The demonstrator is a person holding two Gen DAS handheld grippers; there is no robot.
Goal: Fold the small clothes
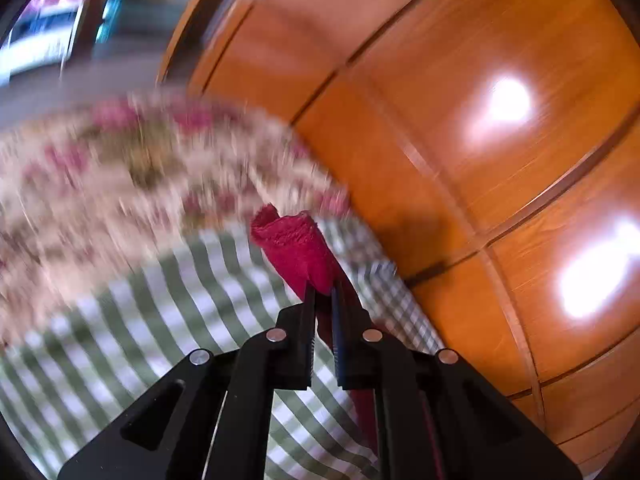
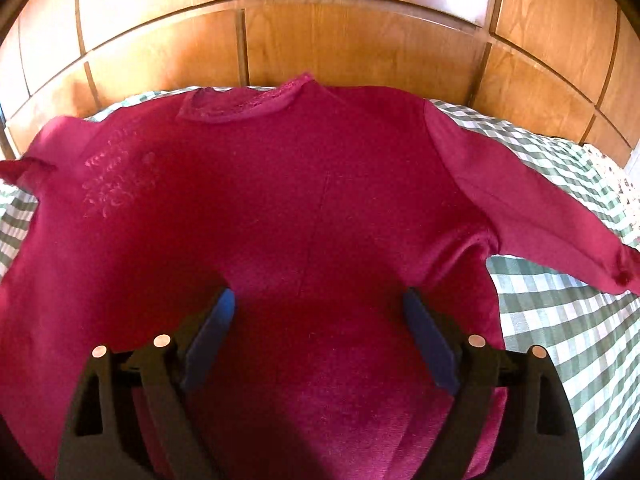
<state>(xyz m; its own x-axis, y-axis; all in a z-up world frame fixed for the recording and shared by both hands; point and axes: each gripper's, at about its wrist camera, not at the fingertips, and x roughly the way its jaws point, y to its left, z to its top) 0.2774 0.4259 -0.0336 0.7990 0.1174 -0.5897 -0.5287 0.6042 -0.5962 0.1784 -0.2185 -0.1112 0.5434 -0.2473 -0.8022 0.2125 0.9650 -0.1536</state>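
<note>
Left wrist view: left gripper (image 1: 323,290), jaws nearly closed, pinching a fold of the crimson fleece long-sleeved top (image 1: 294,248) — fabric bunches up past the tips and trails down between the fingers. Behind it, a green-and-white checked bedsheet (image 1: 192,300), a blurred cream floral-print cover (image 1: 120,168) and glossy orange-brown wooden panelling (image 1: 460,140).

Right wrist view: right gripper (image 2: 318,300), jaws spread wide, holding nothing, just above the top (image 2: 280,208). The top lies spread flat on the bedsheet (image 2: 560,320), collar toward the panelling (image 2: 352,36), one sleeve stretched out to the right — the opposite edge looks lifted.
</note>
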